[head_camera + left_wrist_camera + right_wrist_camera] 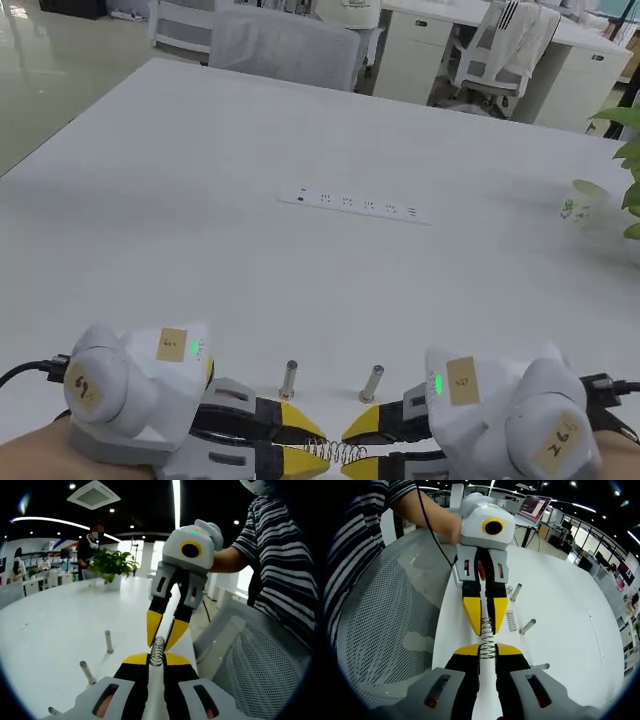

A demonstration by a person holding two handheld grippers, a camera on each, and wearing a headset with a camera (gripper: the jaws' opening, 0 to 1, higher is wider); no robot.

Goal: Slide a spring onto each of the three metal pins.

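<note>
At near edge of table (300,130): my L gripper (300,447) & R gripper (360,440) each clamped on one end of same spring (335,455), prob. to steady it for threading. Pins (289,380) upright just beyond, bare; spare spring (510,620) lies nr them.

Three metal pins (108,641), two springs (510,620)
</note>
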